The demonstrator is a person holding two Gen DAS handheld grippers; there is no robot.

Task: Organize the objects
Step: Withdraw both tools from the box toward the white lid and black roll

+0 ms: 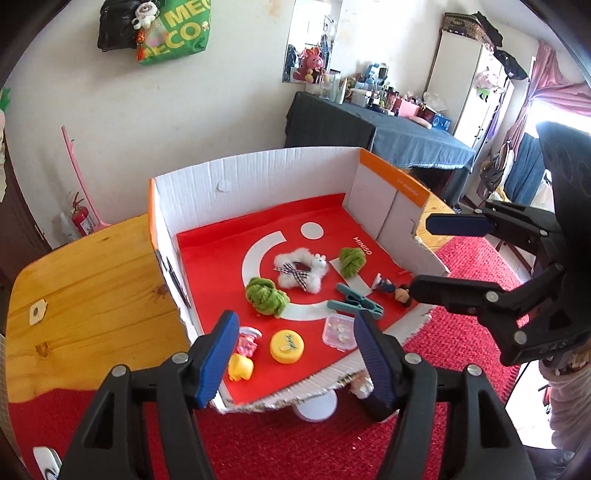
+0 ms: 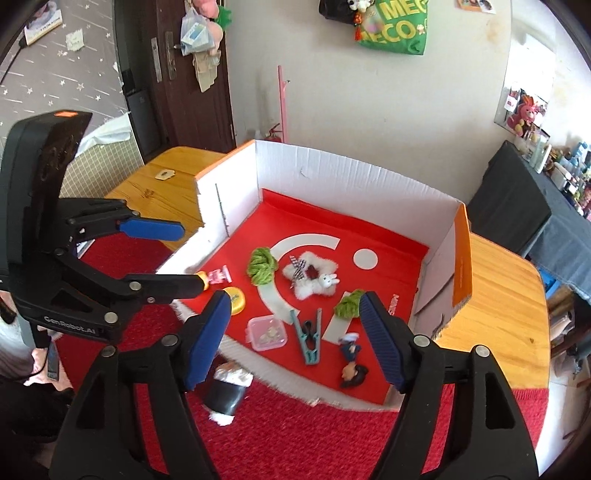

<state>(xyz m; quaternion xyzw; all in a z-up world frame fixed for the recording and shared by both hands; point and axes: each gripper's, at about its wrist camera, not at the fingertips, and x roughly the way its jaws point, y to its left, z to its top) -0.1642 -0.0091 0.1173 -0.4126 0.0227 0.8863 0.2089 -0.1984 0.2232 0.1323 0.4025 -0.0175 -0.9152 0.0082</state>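
Your left hand-held gripper (image 1: 295, 354): its jaws stand apart with nothing between the blue pads. It hangs over the near, torn edge of the box.
Your right hand-held gripper (image 2: 293, 339): its jaws stand apart too and hold nothing. It hangs over the same near edge, just beside your left one.
Red mat (image 2: 295, 435): it lies on the worktop under the near side of the box.
Cardboard box (image 1: 258, 173): it sits on the wooden worktop (image 1: 85, 280). It has white walls and a red floor.
Yellow lid (image 1: 287, 346): it lies flat near the front of the box.
Yellow duck (image 1: 241, 366): it is just beside the lid, near the left wall.
Small clear box (image 2: 266, 332): it has a pink rim and lies near the front.
Teal clothes peg (image 2: 310, 341): it lies just beside the clear box.
Little doll (image 2: 351, 362): it lies on its side near the peg.
Two green yarn balls (image 1: 265, 295): they sit on each side of the white fluffy star (image 1: 299, 271) in the middle.
Far wall: a green bag (image 1: 177, 33) hangs up high.
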